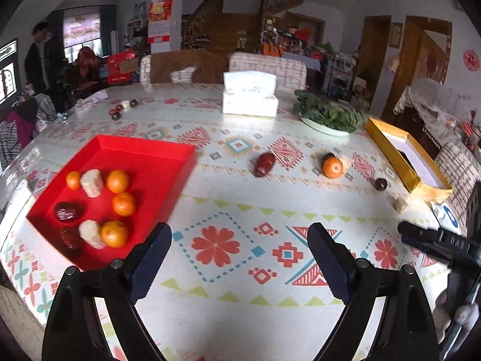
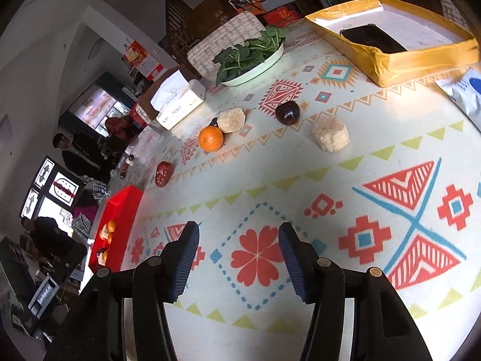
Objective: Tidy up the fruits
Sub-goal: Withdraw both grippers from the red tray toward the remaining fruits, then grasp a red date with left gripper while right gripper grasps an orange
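Observation:
A red tray [image 1: 168, 162] at the left holds several tangerines [image 1: 117, 181], red dates [image 1: 68, 210] and pale sugarcane chunks [image 1: 91, 183]. Loose on the patterned tablecloth lie a red date [image 1: 264, 164], a tangerine [image 1: 332, 167], a dark round fruit [image 1: 380, 184] and a pale chunk [image 1: 400, 204]. In the right wrist view the same show: date [image 2: 164, 174], tangerine [image 2: 211, 138], dark fruit [image 2: 287, 112], two pale chunks [image 2: 330, 134], and the tray [image 2: 120, 225] edge-on. My left gripper [image 1: 239, 240] is open and empty beside the tray. My right gripper [image 2: 239, 240] is open and empty above the cloth.
A tissue box [image 1: 249, 96], a white plate of leafy greens [image 1: 327, 117] and a yellow box [image 1: 405, 156] holding a dark phone stand at the far and right side. Small fruits [image 1: 120, 109] lie far left. Chairs stand behind the table. The right gripper shows at the right edge [image 1: 436, 240].

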Action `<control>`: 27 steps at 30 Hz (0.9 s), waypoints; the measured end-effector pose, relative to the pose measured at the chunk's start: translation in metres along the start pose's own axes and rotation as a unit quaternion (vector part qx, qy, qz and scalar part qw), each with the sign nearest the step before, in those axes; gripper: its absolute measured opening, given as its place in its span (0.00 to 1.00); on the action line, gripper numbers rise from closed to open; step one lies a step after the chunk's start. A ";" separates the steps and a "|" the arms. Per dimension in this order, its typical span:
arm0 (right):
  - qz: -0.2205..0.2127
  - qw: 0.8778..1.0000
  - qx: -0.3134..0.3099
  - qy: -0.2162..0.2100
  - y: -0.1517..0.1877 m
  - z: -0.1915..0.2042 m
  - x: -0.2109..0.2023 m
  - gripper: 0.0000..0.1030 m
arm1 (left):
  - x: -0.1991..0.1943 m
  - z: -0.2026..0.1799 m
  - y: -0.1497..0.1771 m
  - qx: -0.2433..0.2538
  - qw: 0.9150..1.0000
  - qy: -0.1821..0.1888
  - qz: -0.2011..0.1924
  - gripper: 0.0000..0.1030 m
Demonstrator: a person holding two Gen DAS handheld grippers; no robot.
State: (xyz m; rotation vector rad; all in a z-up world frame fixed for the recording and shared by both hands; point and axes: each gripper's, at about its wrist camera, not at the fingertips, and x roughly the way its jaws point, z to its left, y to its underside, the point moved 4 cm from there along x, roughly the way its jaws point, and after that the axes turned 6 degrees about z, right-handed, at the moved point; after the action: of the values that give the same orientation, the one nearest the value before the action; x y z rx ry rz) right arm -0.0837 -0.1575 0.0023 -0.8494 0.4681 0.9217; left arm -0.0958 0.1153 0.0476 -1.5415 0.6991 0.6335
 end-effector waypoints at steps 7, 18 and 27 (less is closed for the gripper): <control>0.016 0.999 -0.038 0.026 -0.051 0.029 0.035 0.58 | 0.023 -0.008 -0.007 0.004 0.999 0.035 0.014 0.89; 0.025 0.995 -0.032 0.096 -0.104 0.057 0.121 0.58 | 0.060 -0.006 -0.062 0.033 0.999 0.034 0.014 0.89; 0.012 0.992 -0.049 0.112 -0.102 0.057 0.127 0.38 | 0.139 -0.015 -0.082 0.016 0.994 0.068 0.079 0.54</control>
State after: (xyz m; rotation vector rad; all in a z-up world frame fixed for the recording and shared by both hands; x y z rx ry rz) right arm 0.0707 -0.0811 -0.0058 -1.0451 0.6322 0.8817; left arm 0.0573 0.0956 -0.0003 -1.5196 0.9381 0.6344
